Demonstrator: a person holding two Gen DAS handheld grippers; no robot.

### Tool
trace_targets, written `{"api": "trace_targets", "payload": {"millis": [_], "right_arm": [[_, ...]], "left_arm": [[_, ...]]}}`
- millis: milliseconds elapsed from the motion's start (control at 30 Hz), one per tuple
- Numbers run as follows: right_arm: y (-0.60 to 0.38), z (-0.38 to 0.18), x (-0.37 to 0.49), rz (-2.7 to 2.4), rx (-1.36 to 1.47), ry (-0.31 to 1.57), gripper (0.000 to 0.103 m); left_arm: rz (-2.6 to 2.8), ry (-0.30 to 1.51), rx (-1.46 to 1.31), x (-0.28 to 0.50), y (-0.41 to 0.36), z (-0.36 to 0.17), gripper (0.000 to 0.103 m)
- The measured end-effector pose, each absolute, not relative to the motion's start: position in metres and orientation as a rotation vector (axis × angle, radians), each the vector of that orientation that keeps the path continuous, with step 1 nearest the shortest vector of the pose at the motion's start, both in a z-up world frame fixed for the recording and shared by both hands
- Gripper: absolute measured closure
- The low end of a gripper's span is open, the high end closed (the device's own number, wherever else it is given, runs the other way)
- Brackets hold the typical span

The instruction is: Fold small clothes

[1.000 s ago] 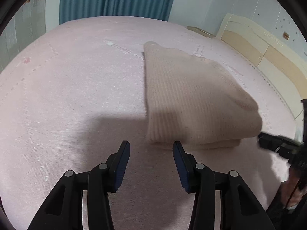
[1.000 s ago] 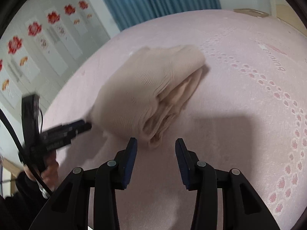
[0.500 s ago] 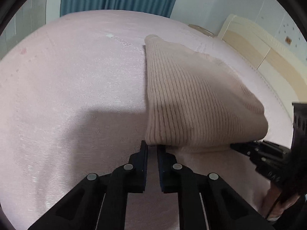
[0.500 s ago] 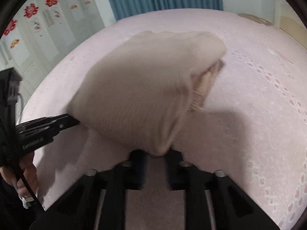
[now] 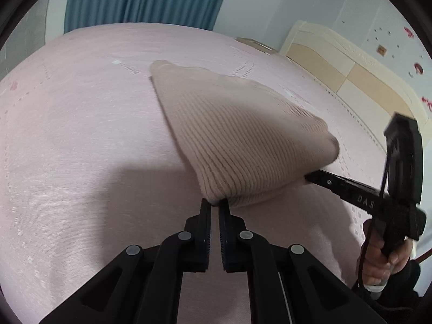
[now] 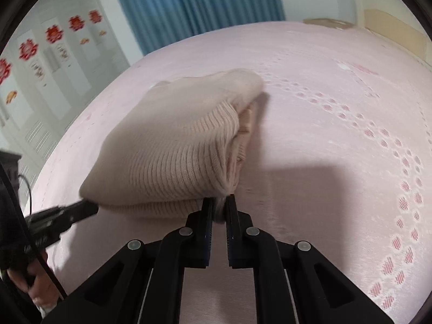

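A folded beige ribbed knit garment lies on the pink bedspread. My left gripper pinches the garment's near left corner, its jaws closing the last bit with knit between the pads. In the right wrist view the same garment shows its layered open side, and my right gripper is closing on the near right corner, fabric bunched between its fingers. The near edge is raised a little off the bed. Each wrist view shows the other gripper at the opposite corner: right gripper, left gripper.
The bedspread stretches wide on all sides of the garment. A cream headboard stands at the right, a blue curtain behind the bed, and white cupboard doors with red decorations at the left. A hand grips the right tool.
Both grippers went from open, short of the garment, to closed on its near corners. The near edge has since lifted slightly and the garment looks drawn toward the cameras.
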State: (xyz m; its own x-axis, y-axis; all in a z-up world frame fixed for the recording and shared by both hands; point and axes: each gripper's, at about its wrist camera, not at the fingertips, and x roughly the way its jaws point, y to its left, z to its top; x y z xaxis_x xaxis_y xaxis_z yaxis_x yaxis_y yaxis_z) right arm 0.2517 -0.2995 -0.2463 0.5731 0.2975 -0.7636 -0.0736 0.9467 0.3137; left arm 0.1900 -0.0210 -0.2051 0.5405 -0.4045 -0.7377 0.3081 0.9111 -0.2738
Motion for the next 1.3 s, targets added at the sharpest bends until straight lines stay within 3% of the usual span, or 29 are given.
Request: {"api": "trace_targets", "payload": {"millis": [467,633,767,867,1067,1133,1167,1233,1300], "right_arm": [[-0.335,-0.201,0.222,0.363,0.401,0.789,0.092],[-0.329,-0.194,0.226,0.360,0.443,0.715,0.089],[-0.310,-0.209,0.242,0.261,0.357,0.814,0.088],[-0.298,-0.235,0.255,0.169,0.256,0.978,0.089],[-0.308,-0.202,0.220,0.181,0.302,0.908,0.089],[-0.312,-0.188,0.208,0.184,0.326,0.918,0.082],[-0.313,-0.180,0.204,0.181,0.324,0.927,0.069],[-0.312,-0.156,0.193,0.167,0.308,0.926,0.055],[-0.310,-0.127,0.180,0.128,0.278,0.910,0.052]], "left_arm": [[-0.412,0.959,-0.141,0.206,-0.010,-0.208,0.094],[-0.407,0.922,-0.137,0.183,-0.010,-0.197,0.081],[-0.393,0.902,-0.141,0.168,-0.008,-0.192,0.072],[-0.371,0.908,-0.132,0.159,-0.006,-0.190,0.072],[-0.316,0.938,-0.169,0.147,0.004,-0.168,0.072],[-0.286,0.924,-0.173,0.143,0.004,-0.151,0.072],[-0.272,0.917,-0.171,0.141,0.004,-0.143,0.071],[-0.232,0.902,-0.148,0.136,0.000,-0.122,0.066],[-0.201,0.857,-0.119,0.128,-0.006,-0.097,0.050]]}}
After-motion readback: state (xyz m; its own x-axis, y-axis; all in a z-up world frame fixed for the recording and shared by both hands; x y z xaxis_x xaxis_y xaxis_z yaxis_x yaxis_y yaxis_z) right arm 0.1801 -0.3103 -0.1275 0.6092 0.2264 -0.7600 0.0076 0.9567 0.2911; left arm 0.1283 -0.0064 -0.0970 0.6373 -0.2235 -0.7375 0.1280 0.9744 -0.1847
